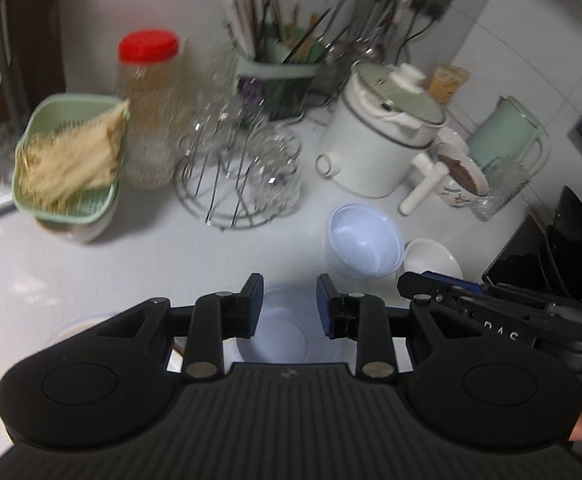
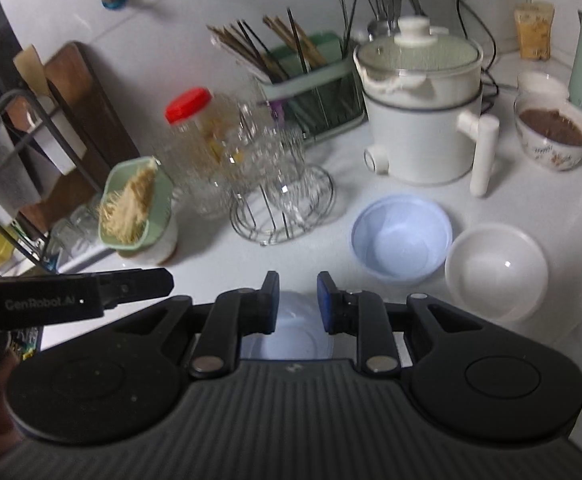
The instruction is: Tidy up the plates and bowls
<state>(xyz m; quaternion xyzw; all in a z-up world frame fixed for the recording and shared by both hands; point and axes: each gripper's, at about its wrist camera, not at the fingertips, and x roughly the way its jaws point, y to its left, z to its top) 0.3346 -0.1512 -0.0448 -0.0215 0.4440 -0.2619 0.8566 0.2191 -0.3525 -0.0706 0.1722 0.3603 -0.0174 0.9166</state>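
From my seat the counter (image 2: 231, 264) reads as smooth, glossy white. The pale blue bowl (image 2: 401, 236) and white bowl (image 2: 497, 272) look like satin plastic — soft highlights only. The wire rack (image 2: 283, 216) is shiny metal, its cups (image 2: 267, 160) clear ribbed glass. Both grippers (image 1: 289, 304) (image 2: 297, 300) are matt black plastic. The cutting board (image 2: 87, 108) looks like wood.

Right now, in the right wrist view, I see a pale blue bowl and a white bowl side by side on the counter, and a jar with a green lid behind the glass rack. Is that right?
Not quite: the jar has a red lid, not green, as the right wrist view shows. The rest stands: the pale blue bowl and the white bowl sit side by side on the counter, with the jar behind the glass rack.
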